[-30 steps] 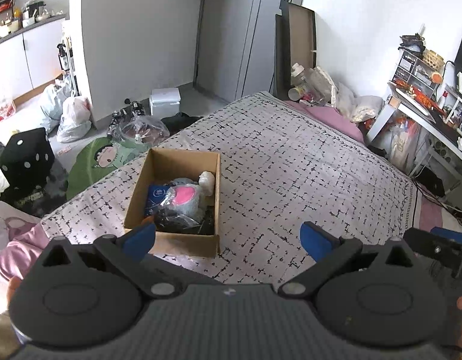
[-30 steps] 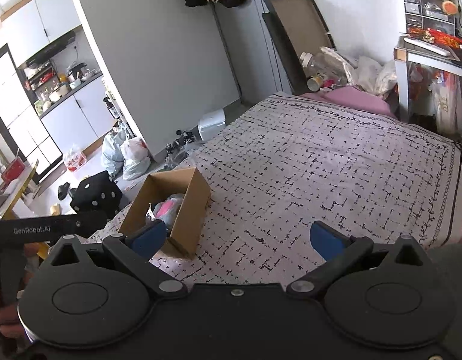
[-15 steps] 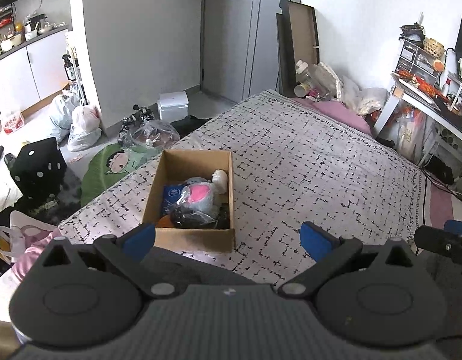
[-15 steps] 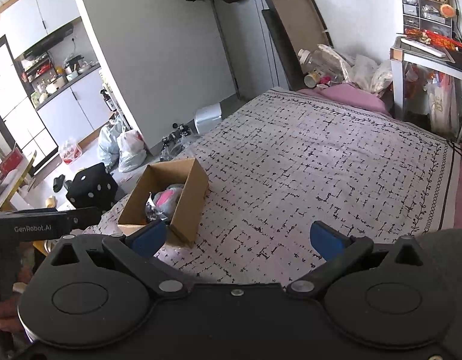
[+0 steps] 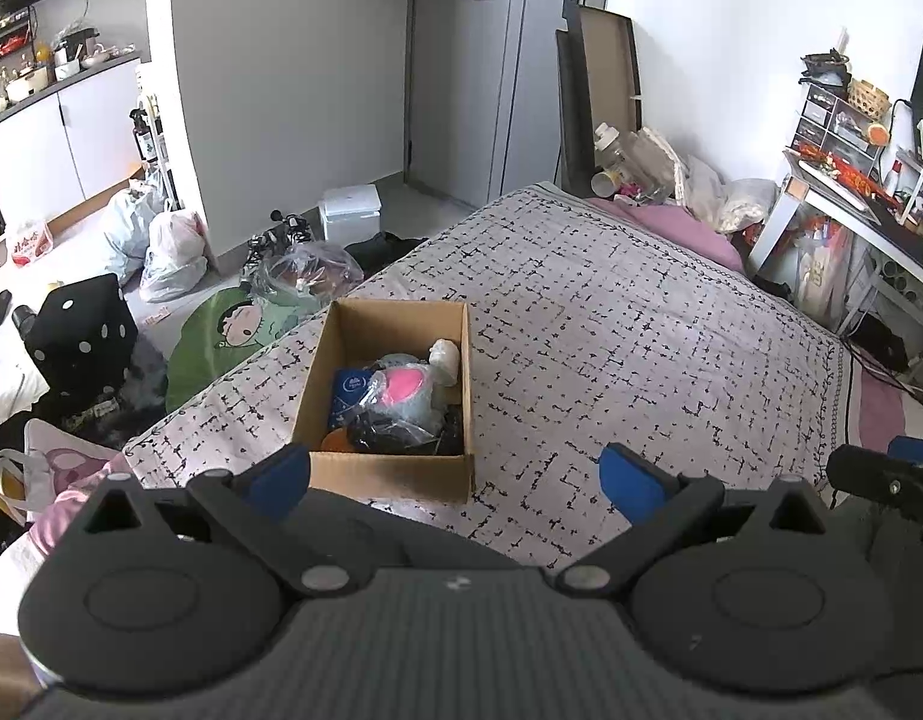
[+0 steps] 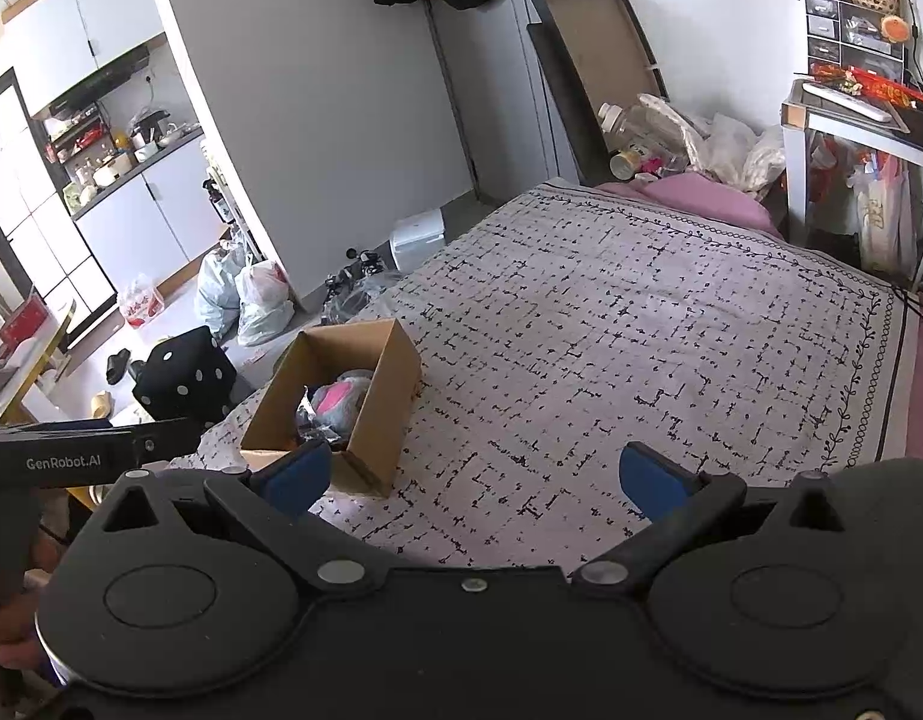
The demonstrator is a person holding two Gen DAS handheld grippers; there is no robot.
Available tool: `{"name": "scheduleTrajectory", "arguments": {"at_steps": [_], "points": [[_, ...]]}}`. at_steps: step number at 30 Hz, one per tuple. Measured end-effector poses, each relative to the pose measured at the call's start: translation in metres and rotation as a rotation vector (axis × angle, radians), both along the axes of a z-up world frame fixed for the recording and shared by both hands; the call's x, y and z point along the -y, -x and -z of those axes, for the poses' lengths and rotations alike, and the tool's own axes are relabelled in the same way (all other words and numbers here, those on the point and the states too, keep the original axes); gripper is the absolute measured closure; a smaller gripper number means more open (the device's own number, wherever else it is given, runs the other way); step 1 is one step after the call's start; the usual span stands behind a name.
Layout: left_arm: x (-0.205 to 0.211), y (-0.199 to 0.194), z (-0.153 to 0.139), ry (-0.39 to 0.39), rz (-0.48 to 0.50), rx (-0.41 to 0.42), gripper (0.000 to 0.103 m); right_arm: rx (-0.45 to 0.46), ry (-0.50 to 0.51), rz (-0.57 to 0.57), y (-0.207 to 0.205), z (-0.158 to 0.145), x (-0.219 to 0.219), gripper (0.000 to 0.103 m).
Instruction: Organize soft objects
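Two handheld black grippers, each with two blue-padded fingers, hover above the near edge of a bed. The left gripper [image 5: 455, 477] has its fingers spread wide and holds nothing; the right gripper [image 6: 473, 477] is likewise spread and empty.

One open brown cardboard box [image 5: 395, 471] sits on the bed's white quilted cover with black dash pattern [image 5: 641, 348], near the cover's left edge. Inside lie the soft objects: one grey plush toy with a pink patch, wrapped in clear plastic [image 5: 401, 390], one small cream plush piece [image 5: 443, 354] against the right wall, one blue packet [image 5: 348, 390] and one crinkled black bundle [image 5: 395, 435].

The left wrist view looks straight down into the box and shows all four items; the right wrist view sees the box [image 6: 377, 414] from the side, with only the pink and grey plush [image 6: 338, 399] visible. The right view alone shows the left gripper's black handle [image 6: 59, 456] and the hand [image 6: 5, 648] gripping it.

On the floor beyond stand one black cube cushion with white dots [image 5: 80, 336] and two tied white plastic bags [image 5: 173, 252].
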State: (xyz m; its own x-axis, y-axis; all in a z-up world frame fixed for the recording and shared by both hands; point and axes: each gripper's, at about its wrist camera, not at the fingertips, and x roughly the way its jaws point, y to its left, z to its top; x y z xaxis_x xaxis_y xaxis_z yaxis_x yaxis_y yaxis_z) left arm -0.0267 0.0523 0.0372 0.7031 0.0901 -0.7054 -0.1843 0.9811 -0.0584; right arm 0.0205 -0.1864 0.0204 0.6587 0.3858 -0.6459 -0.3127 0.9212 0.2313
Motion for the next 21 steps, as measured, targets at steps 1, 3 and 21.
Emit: {"name": "scheduleTrajectory", "arguments": {"at_steps": [1,3,21], "points": [[-0.0001,0.0001,0.0001,0.0,-0.001,-0.001,0.001,0.0,0.001,0.001,0.0002,-0.0002,-0.0001,0.0],[0.0002,0.0001,0.0001,0.002,-0.001,-0.001,0.001,0.001,0.001,0.0,-0.0006,0.0,0.0002,0.0],[0.0038,-0.0008,0.0009,0.008,0.007,-0.003,0.001,0.004,0.003,-0.002,-0.0013,-0.0008,0.001,0.0]]}}
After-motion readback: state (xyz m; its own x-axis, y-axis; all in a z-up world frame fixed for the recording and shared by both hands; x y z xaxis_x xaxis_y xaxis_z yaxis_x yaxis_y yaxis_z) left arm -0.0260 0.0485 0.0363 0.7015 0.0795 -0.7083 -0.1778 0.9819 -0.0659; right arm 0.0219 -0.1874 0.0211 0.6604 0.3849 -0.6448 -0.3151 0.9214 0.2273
